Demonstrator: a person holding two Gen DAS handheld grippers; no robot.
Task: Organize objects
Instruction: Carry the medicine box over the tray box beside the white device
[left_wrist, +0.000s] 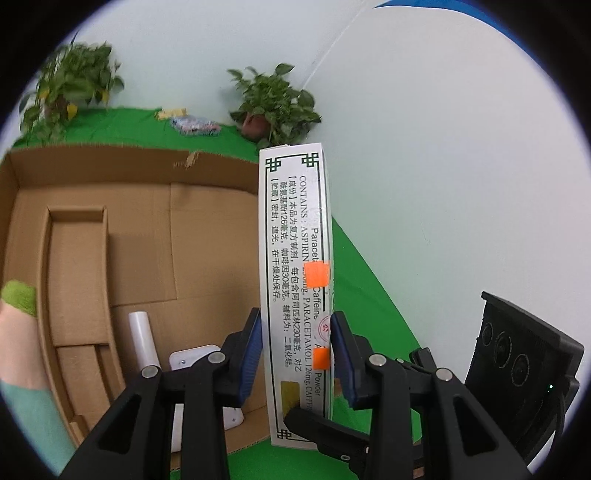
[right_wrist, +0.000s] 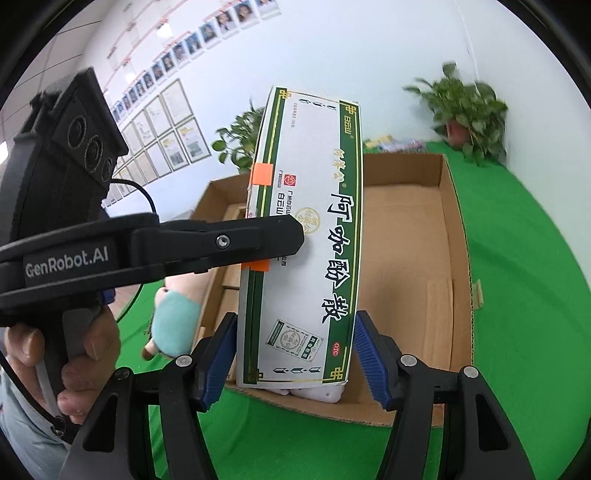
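White card with green borders and black print forms the long medicine box (left_wrist: 295, 280), which both grippers hold up over the open brown cardboard carton (left_wrist: 140, 236) on the green-covered tabletop (right_wrist: 517, 258). The left gripper (left_wrist: 296, 354) has its blue-padded jaws clenched on the box's narrow sides, while the right gripper (right_wrist: 293, 354) has its jaws grasping the broad printed face at its edges. In the left wrist view, a white tube (left_wrist: 142, 338) lies at seven o'clock inside the carton, and a potted plant (left_wrist: 275, 103) stands at twelve o'clock.
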